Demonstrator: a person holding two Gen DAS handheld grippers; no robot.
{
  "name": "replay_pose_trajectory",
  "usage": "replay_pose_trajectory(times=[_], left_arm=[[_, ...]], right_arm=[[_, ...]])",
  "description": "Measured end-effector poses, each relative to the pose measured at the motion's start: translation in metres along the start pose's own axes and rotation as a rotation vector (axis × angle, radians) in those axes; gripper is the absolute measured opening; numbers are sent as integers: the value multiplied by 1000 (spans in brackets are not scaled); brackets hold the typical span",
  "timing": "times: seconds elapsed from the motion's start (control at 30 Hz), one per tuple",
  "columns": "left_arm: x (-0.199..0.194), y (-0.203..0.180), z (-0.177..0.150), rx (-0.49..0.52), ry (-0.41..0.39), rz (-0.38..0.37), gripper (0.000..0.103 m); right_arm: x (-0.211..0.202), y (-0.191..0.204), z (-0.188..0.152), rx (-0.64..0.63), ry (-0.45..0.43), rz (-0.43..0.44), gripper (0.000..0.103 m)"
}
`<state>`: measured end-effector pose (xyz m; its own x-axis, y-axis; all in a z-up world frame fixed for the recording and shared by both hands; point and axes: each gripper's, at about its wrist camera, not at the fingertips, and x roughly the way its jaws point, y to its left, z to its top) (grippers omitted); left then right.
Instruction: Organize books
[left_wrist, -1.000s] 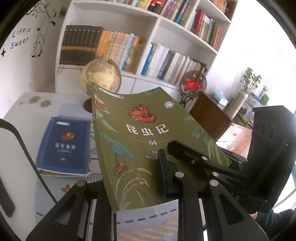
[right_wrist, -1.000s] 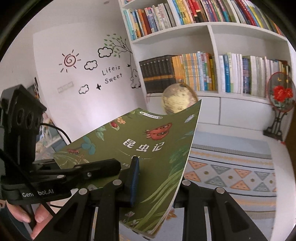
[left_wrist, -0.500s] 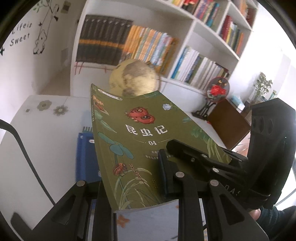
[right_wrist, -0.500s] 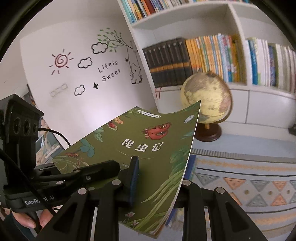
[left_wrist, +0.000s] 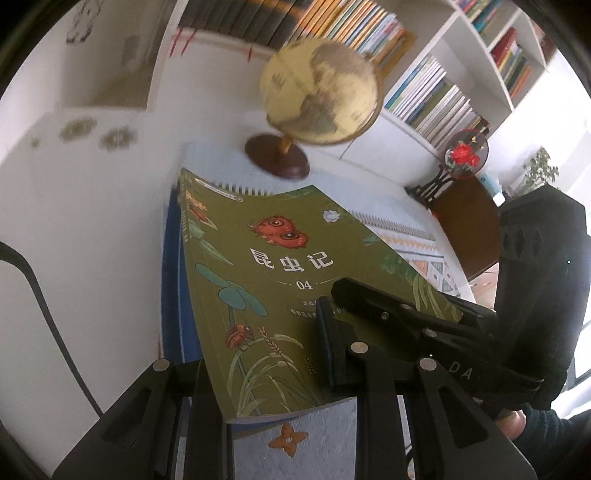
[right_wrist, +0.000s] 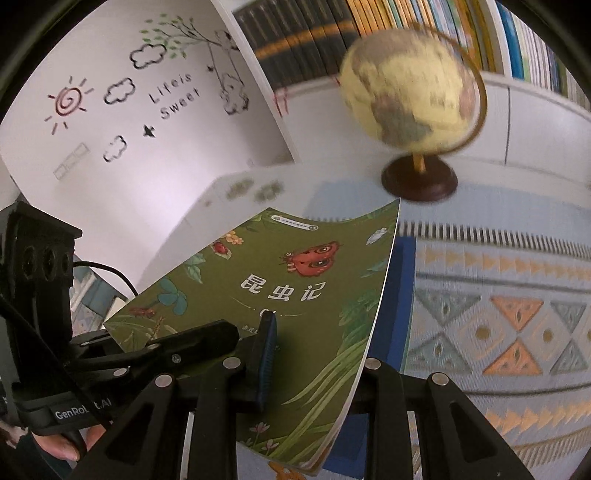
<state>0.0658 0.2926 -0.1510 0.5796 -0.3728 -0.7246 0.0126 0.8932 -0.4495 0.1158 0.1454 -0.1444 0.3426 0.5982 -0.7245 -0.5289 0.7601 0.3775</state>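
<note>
Green book (left_wrist: 280, 302) clamped in both grippers' jaws, above blue notebook (left_wrist: 171, 295), globe (left_wrist: 321, 92) just beyond.

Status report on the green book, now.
Left hand-held gripper and right hand-held gripper both shut on the green book. Book held tilted above the blue book on the table. Globe beyond, not in the way.

green book (left_wrist: 280, 280) reads "昆虫记 04"; wall decal (right_wrist: 173, 96) reads "life is sweet".

We see the globe (left_wrist: 321, 92) smeared by blur, and the green book (right_wrist: 295, 295) hides most of the blue book (left_wrist: 171, 280).
</note>
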Motion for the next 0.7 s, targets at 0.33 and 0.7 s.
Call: replay_pose_trajectory(times=[0.33,0.7], left_arm=[[17,13,-21,-70,73,-26,22],[20,27,-23,-137,104,9,34]], right_arm=[[24,-18,-18,47,89,-8,27],[34,-22,-28,124,144,17,44]])
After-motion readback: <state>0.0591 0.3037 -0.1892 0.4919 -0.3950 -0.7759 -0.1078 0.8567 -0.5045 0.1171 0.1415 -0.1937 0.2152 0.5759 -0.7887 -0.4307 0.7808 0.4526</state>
